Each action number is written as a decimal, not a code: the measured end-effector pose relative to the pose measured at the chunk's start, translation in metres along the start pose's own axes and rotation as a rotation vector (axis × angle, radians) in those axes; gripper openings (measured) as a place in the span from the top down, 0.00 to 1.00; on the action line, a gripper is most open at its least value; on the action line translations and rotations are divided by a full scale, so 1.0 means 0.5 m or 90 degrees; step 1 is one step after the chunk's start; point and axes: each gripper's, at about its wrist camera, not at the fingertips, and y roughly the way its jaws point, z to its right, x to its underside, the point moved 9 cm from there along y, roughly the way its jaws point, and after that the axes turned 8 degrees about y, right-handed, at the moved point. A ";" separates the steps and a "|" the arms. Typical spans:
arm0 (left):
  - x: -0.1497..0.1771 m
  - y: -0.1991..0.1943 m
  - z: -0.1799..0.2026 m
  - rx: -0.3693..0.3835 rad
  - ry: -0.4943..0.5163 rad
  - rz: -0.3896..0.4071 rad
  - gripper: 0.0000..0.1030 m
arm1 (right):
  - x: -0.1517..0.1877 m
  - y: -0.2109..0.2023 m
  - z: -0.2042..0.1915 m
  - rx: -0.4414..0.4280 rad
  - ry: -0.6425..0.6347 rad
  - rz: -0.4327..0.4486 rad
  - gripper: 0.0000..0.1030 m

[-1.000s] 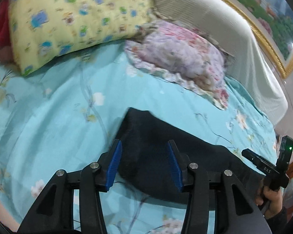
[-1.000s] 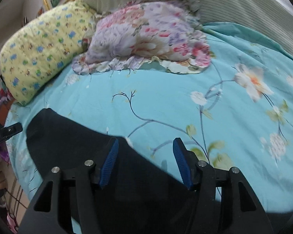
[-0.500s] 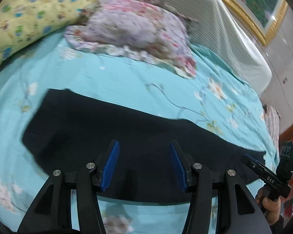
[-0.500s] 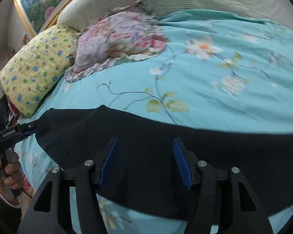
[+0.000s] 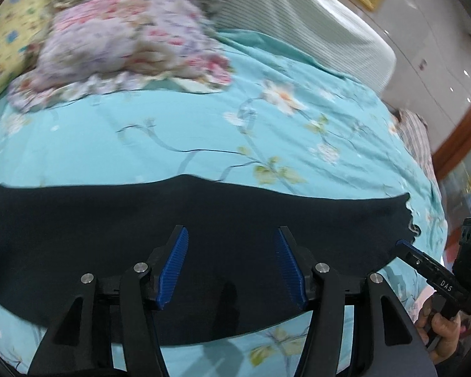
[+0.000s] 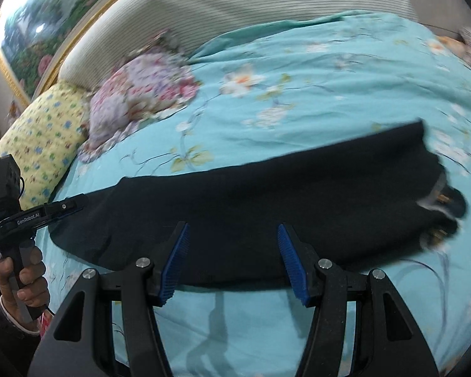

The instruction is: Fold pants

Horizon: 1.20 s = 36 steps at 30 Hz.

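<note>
Black pants lie flat and stretched out across the teal floral bedspread. Their waistband end shows at the right in the right wrist view. My left gripper hovers over the middle of the pants with its jaws opening and no cloth pinched between the blue pads. My right gripper stands open over the near edge of the pants, also holding nothing. Each gripper shows in the other's view: the right gripper near the waistband end, the left gripper at the other end.
A floral pillow and a yellow patterned pillow lie at the head of the bed against a striped headboard. A gold-framed painting hangs behind. A person's hand grips the left handle. Striped cloth lies at the bed's right edge.
Both grippers swept sideways along the bed toward the waistband end, and their wrists rolled. The pillows slid left in both views. The left jaws stand a little wider.
</note>
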 end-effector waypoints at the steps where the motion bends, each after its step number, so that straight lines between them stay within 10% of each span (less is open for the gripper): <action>1: -0.005 0.008 0.017 0.006 0.009 -0.003 0.43 | -0.002 -0.007 0.011 0.003 0.009 0.004 0.43; 16: -0.054 0.083 0.214 0.075 0.133 -0.046 0.40 | -0.001 -0.094 0.213 0.061 0.188 0.055 0.38; 29: -0.074 0.166 0.361 0.153 0.245 -0.123 0.37 | -0.034 -0.053 0.285 -0.049 0.367 0.079 0.38; 34: -0.076 0.212 0.427 0.186 0.282 -0.160 0.37 | -0.042 -0.047 0.314 -0.028 0.376 0.092 0.86; 36: -0.080 0.229 0.461 0.194 0.309 -0.168 0.37 | -0.039 -0.050 0.330 -0.045 0.391 0.102 0.87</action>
